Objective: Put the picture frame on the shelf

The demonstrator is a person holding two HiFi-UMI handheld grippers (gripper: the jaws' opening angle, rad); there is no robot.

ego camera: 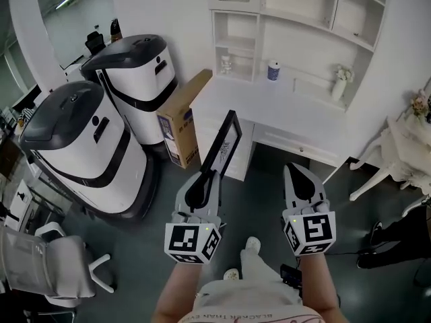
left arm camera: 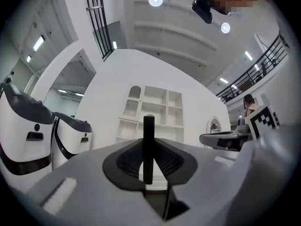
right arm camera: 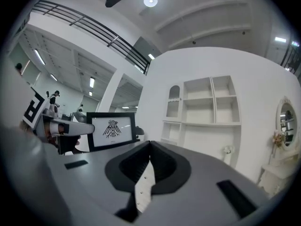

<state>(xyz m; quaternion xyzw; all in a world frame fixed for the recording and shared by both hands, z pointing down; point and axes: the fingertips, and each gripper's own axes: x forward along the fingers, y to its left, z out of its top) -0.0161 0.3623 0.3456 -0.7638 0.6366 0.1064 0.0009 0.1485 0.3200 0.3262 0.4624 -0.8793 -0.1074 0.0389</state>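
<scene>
Head view: a cardboard box point(ego camera: 180, 118) leans against the left end of a white tabletop point(ego camera: 269, 103). Two white-and-black machines point(ego camera: 84, 147) stand further left. A cup point(ego camera: 273, 70) and a small vase point(ego camera: 339, 86) stand on the tabletop, under the white shelf point(ego camera: 296, 12). Both forearms reach forward side by side. The left claw point(ego camera: 204, 177) is clenched on the lower end of a black picture frame point(ego camera: 223, 143), which slants up toward the tabletop's edge. The right claw point(ego camera: 300, 179) is level with it, well apart.

Left gripper view: the frame point(left arm camera: 148, 126) stands edge-on between the pressing jaws, in line with the shelf point(left arm camera: 155, 109) beyond.

Right gripper view: the right claw point(right arm camera: 149, 147) is clenched on nothing. At left, the frame point(right arm camera: 112, 130) faces the camera, showing a bird drawing.
</scene>
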